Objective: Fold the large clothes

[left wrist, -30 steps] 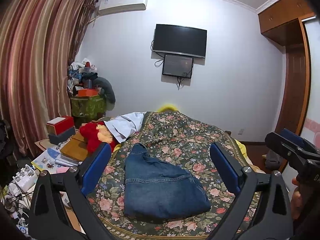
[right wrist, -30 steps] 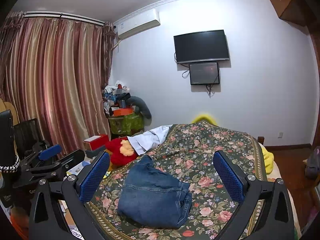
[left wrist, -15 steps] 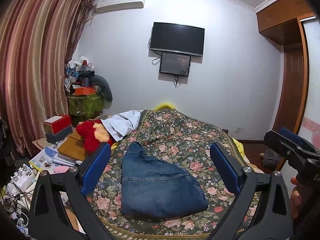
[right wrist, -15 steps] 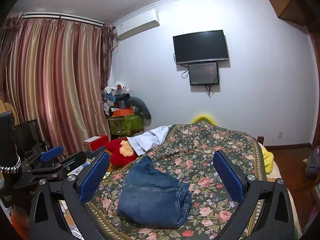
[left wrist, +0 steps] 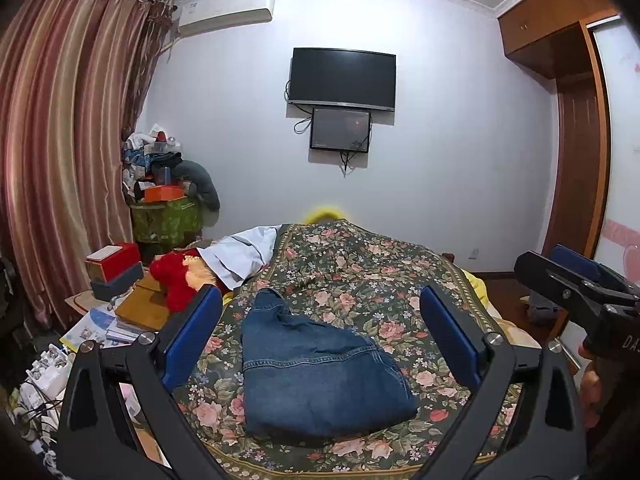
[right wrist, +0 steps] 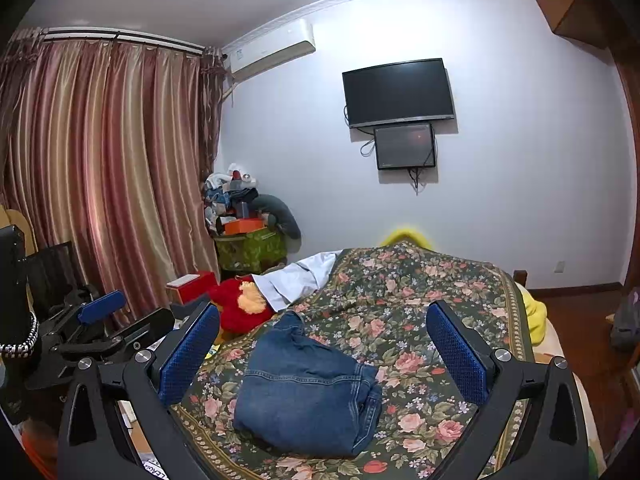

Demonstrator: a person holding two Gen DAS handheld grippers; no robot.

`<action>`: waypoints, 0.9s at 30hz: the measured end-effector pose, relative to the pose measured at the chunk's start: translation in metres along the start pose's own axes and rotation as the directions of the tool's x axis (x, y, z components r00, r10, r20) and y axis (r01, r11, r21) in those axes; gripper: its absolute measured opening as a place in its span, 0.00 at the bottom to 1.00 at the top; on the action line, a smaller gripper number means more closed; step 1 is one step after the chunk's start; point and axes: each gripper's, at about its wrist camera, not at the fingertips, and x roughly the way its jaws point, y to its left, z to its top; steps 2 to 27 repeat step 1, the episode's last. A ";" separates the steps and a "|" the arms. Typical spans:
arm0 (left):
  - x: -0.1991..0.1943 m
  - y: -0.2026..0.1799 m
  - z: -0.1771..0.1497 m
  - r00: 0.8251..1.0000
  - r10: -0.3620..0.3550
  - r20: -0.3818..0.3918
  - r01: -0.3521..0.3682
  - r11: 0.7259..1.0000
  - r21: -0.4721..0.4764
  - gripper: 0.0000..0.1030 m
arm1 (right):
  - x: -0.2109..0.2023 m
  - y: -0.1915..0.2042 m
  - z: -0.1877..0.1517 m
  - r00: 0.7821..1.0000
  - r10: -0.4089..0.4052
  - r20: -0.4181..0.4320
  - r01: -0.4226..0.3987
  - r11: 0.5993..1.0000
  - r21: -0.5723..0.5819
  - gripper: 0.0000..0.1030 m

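Observation:
Folded blue denim jeans [left wrist: 316,376] [right wrist: 308,392] lie in a compact bundle on the floral bedspread [left wrist: 360,272] [right wrist: 400,292], near its front edge. My left gripper [left wrist: 320,340] is held above and in front of the jeans, open, with nothing between its blue pads. My right gripper [right wrist: 324,352] hovers likewise over the jeans, open and empty. In the left wrist view the right gripper [left wrist: 576,284] shows at the right edge, held by a hand [left wrist: 592,384]. The left gripper [right wrist: 92,328] appears at the left of the right wrist view.
A red plush toy [left wrist: 176,276] and a pale shirt [left wrist: 240,252] lie at the bed's left side. Books, boxes and cables crowd a low table [left wrist: 112,316] on the left. A cluttered green bin [left wrist: 164,216] stands by the curtain [left wrist: 60,160]. A wardrobe [left wrist: 576,160] is on the right.
The left wrist view has tilted slightly, so the jeans and bed sit a little lower and left. The right gripper has barely moved. The jeans lie unchanged.

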 end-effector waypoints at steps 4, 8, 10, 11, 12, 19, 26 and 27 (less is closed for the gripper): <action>0.001 -0.001 0.000 1.000 0.001 -0.001 -0.001 1.000 0.001 0.97 | 0.000 0.001 0.000 1.000 -0.001 -0.001 0.001 1.000 0.002 1.00; 0.001 -0.001 0.000 1.000 0.001 -0.001 -0.001 1.000 0.001 0.97 | 0.000 0.001 0.000 1.000 -0.001 -0.001 0.001 1.000 0.002 1.00; 0.001 -0.001 0.000 1.000 0.001 -0.001 -0.001 1.000 0.001 0.97 | 0.000 0.001 0.000 1.000 -0.001 -0.001 0.001 1.000 0.002 1.00; 0.001 -0.001 0.000 1.000 0.001 -0.001 -0.001 1.000 0.001 0.97 | 0.000 0.001 0.000 1.000 -0.001 -0.001 0.001 1.000 0.002 1.00; 0.001 -0.001 0.000 1.000 0.001 -0.001 -0.001 1.000 0.001 0.97 | 0.000 0.001 0.000 1.000 -0.001 -0.001 0.001 1.000 0.002 1.00; 0.001 -0.001 0.000 1.000 0.001 -0.001 -0.001 1.000 0.001 0.97 | 0.000 0.001 0.000 1.000 -0.001 -0.001 0.001 1.000 0.002 1.00; 0.001 -0.001 0.000 1.000 0.001 -0.001 -0.001 1.000 0.001 0.97 | 0.000 0.001 0.000 1.000 -0.001 -0.001 0.001 1.000 0.002 1.00; 0.001 -0.001 0.000 1.000 0.001 -0.001 -0.001 1.000 0.001 0.97 | 0.000 0.001 0.000 1.000 -0.001 -0.001 0.001 1.000 0.002 1.00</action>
